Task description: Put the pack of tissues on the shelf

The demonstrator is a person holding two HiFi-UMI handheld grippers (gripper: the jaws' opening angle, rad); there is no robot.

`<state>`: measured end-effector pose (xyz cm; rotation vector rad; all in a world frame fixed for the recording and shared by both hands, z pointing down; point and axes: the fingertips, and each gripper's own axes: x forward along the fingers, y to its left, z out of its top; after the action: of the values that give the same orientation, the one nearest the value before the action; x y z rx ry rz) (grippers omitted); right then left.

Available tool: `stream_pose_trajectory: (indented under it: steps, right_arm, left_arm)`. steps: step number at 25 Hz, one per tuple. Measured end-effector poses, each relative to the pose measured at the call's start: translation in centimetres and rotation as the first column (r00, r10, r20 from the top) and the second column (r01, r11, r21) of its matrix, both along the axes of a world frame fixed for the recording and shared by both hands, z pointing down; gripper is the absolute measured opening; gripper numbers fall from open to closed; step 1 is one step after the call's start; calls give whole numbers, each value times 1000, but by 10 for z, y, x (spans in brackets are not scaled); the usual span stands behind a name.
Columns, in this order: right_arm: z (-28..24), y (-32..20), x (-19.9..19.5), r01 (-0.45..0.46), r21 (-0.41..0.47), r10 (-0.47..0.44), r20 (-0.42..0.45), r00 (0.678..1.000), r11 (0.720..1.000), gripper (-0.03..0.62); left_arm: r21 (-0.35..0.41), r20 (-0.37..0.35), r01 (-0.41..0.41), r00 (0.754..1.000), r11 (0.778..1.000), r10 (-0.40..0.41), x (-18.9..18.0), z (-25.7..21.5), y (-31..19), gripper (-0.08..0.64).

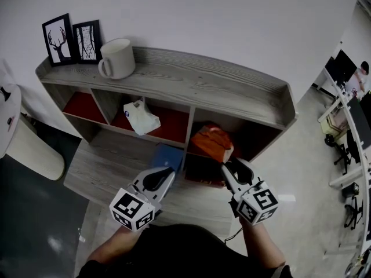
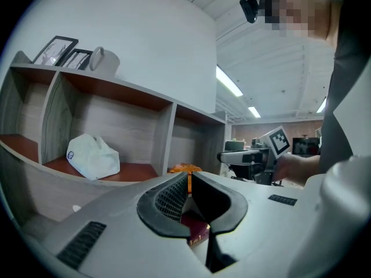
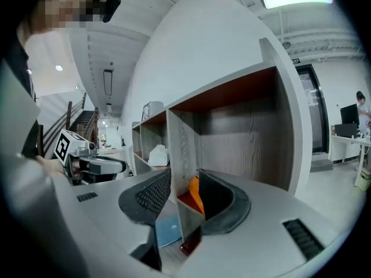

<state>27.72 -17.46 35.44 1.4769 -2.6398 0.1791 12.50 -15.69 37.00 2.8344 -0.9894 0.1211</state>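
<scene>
1. The left tool [image 1: 157, 180] hovers low in front of the shelf [image 1: 232, 91]. Its jaws are drawn together and grip nothing.
2. The right tool [image 1: 235, 168] is held before the right-hand compartment. Its jaws stand apart and empty, and the compartment's upright divider [image 3: 181, 155] lines up between them.
3. The orange pack of tissues [image 1: 211, 142] lies in that right-hand compartment at its front edge. It is just ahead of the right tool and clear of its pads, off to the right of the left tool.
</scene>
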Motion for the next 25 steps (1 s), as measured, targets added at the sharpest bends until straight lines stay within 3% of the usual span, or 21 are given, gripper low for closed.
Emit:
stream_pose_trajectory:
  steps: [4, 11, 13, 16, 20, 25]
  right_arm:
    - [9, 15, -15, 37, -20, -36, 40, 999, 999, 138]
    - [19, 38, -48, 146, -62, -141, 78, 987, 987, 53]
    - [19, 42, -52, 160, -82, -154, 73, 985, 984, 44]
    - [16, 43, -54, 175, -39, -171, 82, 982, 984, 35]
    - [18, 45, -56, 171, -75, -166, 70, 984, 982, 28]
    - [15, 44, -57, 169, -26, -166, 87, 982, 985, 19]
  left_arm:
    - [-1, 1, 4, 1000, 1000, -4, -1, 0, 3, 26]
    - [0, -12, 25, 1000, 1000, -25, -8, -3, 6, 26]
    - [-1, -14, 33, 999, 999, -33, -11, -3, 7, 26]
    - [1, -12, 40, 999, 999, -40, -14, -3, 8, 26]
    - [0, -19, 47, 999, 999, -47, -16, -2, 7, 26]
    - [1, -19, 49, 999, 999, -49, -16, -1, 8, 26]
